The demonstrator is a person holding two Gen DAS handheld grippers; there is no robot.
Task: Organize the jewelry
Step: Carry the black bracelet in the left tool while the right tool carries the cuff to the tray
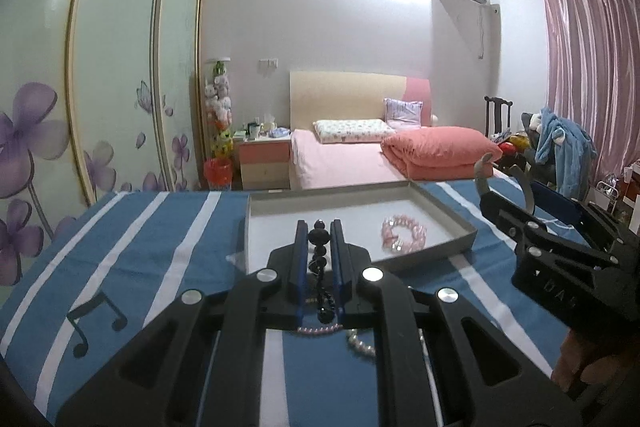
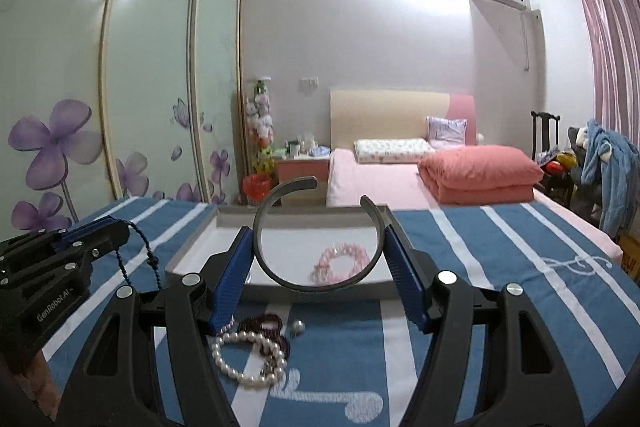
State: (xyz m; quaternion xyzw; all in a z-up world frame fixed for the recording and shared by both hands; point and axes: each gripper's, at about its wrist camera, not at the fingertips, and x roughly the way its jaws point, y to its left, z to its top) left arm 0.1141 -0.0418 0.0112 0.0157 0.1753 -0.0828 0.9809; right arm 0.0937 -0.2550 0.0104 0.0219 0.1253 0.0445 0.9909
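Note:
My left gripper (image 1: 319,229) is shut on a black bead necklace (image 1: 319,241) that hangs from its fingers, just in front of the grey tray (image 1: 456,217). My right gripper (image 2: 318,239) is shut on a dark open cuff bangle (image 2: 280,273), held upright above the tray's near wall (image 2: 320,291). A pink bead bracelet (image 2: 340,263) lies in the tray; it also shows in the left wrist view (image 1: 402,233). A white pearl necklace (image 2: 244,359), a dark red bead bracelet (image 2: 264,325) and a loose pearl (image 2: 298,326) lie on the cloth under the right gripper.
A blue and white striped cloth (image 2: 500,267) covers the table. Behind it stand a pink bed (image 2: 400,179), a bedside table (image 2: 302,167) and a flowered wardrobe (image 2: 140,87). A chair with blue clothes (image 2: 604,163) is at the right.

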